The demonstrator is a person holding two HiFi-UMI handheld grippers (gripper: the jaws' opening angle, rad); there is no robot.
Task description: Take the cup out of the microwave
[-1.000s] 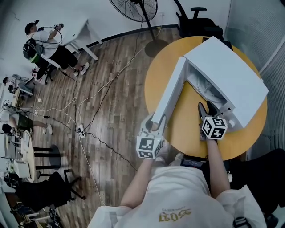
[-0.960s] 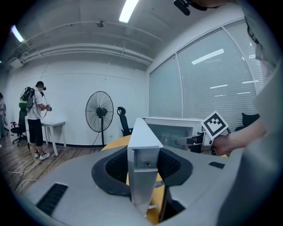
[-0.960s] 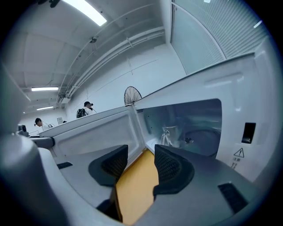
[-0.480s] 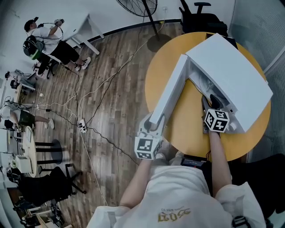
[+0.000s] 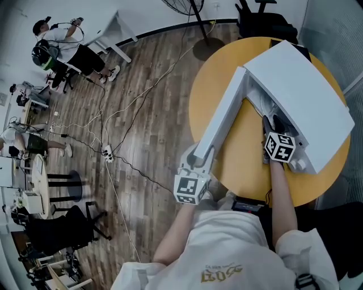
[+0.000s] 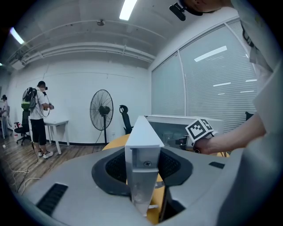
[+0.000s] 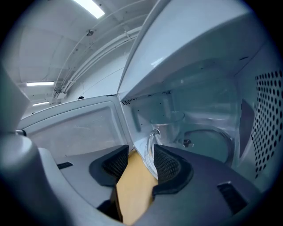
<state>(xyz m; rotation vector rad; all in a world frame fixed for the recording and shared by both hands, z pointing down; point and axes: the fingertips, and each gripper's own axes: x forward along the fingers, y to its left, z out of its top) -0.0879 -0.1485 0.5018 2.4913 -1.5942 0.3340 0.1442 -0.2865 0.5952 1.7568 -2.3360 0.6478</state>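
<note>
A white microwave (image 5: 300, 85) stands on a round yellow table (image 5: 249, 158) with its door (image 5: 224, 113) swung wide open. My left gripper (image 5: 198, 156) is shut on the door's free edge (image 6: 142, 145), which stands upright between its pads. My right gripper (image 5: 271, 123) is at the oven's mouth, pointing inside. In the right gripper view its jaws (image 7: 140, 161) stand open, and just beyond them a clear glass cup (image 7: 167, 126) sits in the cavity with its handle (image 7: 152, 141) turned toward me, close to the right pad. The cup is hidden in the head view.
The glass turntable (image 7: 208, 141) lies behind the cup, and the perforated side wall (image 7: 265, 123) is on the right. A standing fan (image 6: 101, 110) and a black chair (image 5: 266, 17) are beyond the table. Cables (image 5: 113, 153) cross the wooden floor, and a person (image 5: 57, 48) stands far left.
My right gripper has moved forward and slightly down, from the table in front of the microwave to its opening. The left gripper has stayed on the door edge.
</note>
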